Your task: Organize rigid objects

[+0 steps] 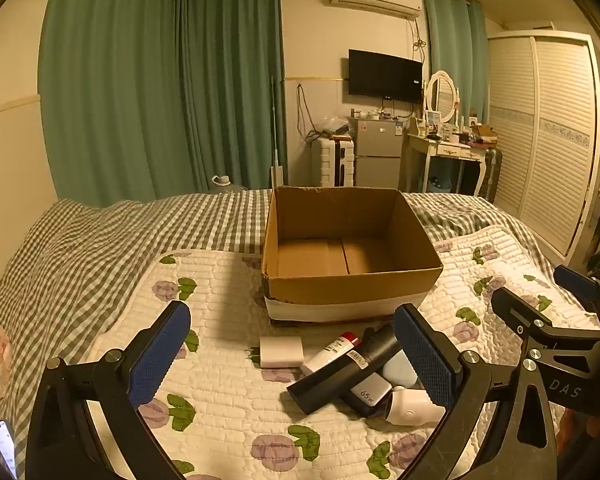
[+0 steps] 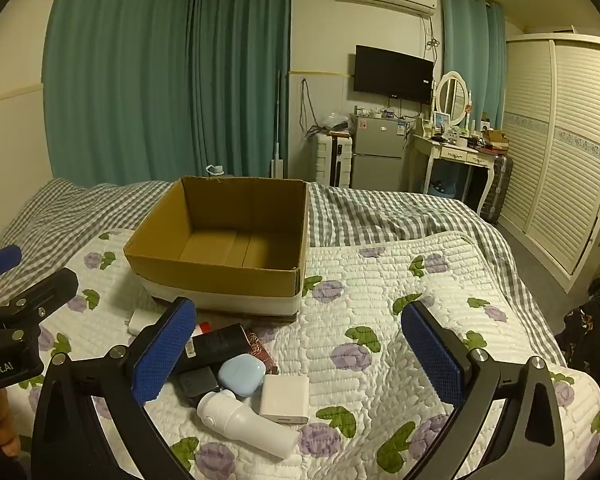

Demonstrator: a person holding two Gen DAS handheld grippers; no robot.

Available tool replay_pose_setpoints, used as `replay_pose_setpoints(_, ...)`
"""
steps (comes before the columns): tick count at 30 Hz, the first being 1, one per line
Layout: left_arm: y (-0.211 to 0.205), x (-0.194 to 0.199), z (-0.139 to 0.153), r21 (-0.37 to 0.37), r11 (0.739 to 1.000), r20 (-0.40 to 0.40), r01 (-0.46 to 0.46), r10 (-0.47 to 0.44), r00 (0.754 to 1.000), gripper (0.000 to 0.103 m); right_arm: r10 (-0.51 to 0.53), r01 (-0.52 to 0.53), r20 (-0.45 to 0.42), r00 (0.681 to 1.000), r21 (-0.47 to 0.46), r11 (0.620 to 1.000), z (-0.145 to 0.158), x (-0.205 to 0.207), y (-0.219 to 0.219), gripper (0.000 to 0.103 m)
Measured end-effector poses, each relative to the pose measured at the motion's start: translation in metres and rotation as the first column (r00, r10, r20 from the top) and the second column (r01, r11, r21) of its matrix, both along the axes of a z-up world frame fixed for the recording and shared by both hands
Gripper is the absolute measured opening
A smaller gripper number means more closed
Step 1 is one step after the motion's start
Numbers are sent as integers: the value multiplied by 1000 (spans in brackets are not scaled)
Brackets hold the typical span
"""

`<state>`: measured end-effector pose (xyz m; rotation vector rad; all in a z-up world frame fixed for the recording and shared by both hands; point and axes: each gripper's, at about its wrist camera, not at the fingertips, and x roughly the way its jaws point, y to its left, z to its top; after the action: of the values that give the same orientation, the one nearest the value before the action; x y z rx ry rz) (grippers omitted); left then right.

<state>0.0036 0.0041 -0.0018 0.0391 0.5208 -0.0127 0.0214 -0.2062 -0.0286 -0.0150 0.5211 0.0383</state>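
1. Box [image 1: 352, 276] sits empty on the quilt [image 1: 220, 392], mouth up, likely to receive items.
2. Pile [image 2: 240, 380] lies just before it, within reach.
3. Left gripper [image 1: 296, 356] and right gripper [image 2: 300, 360] both hover spread wide, empty.

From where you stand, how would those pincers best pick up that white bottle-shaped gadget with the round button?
Probably by its wide body. The white gadget lies on its side on the quilt, at the near edge of the pile, its narrow head beside the blue case. The open right gripper could come from above, fingers across the body's width; the near side is free, but the white charger block lies close behind.
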Motion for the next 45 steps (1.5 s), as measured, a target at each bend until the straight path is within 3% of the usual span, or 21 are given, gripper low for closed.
replay_pose_setpoints(45,-1,0,0,3,1000,2,-1,1,1000,103,13,-13,-18,1000,7,1000,-4,0,3,103)
